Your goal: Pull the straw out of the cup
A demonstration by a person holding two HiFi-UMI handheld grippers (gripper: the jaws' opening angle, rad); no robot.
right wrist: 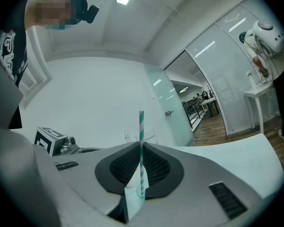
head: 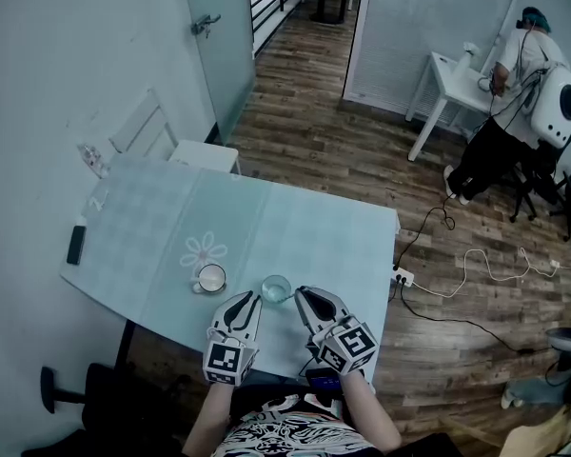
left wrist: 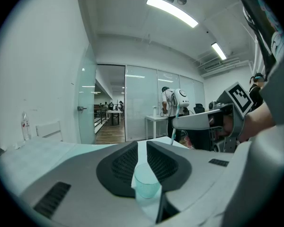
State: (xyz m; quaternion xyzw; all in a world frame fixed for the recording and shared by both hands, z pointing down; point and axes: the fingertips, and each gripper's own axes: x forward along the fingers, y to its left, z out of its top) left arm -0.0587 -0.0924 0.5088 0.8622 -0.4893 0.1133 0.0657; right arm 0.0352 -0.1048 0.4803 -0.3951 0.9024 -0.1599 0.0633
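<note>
Teal-and-white stripes mark the one straw (right wrist: 141,141), pinched upright between the closed pads of the right gripper (right wrist: 141,148). Its top stands clear of the jaw tips at 12 o'clock. Its lower end runs down the gap and gets hard to follow, so that view does not show whether it reaches the cup.

The left gripper (left wrist: 142,145) has its pads set against both sides of the one translucent, green-tinted cup (left wrist: 146,188), which sits low in the gap at 6 o'clock. Only the left gripper view shows the straw from the side. It hangs from the right gripper's jaw at 1 o'clock of the cup, above and apart from the rim, and its foot is cut off behind the left gripper's own jaw.

In the head view the straw is too thin to make out. That view shows the two grippers side by side at the near edge of the one table (head: 305,227), each with one marker cube. The cup is at their tips, between them. One mug (head: 209,278) stands near the cup at its 9 o'clock.

One dark flat device (head: 76,244) lies by the table's left edge at 9 o'clock. One small bottle (head: 93,160) is at the far-left corner, about 11 o'clock.

Well apart, at 2 o'clock, one person (head: 519,84) bends over a white desk (head: 447,69).
</note>
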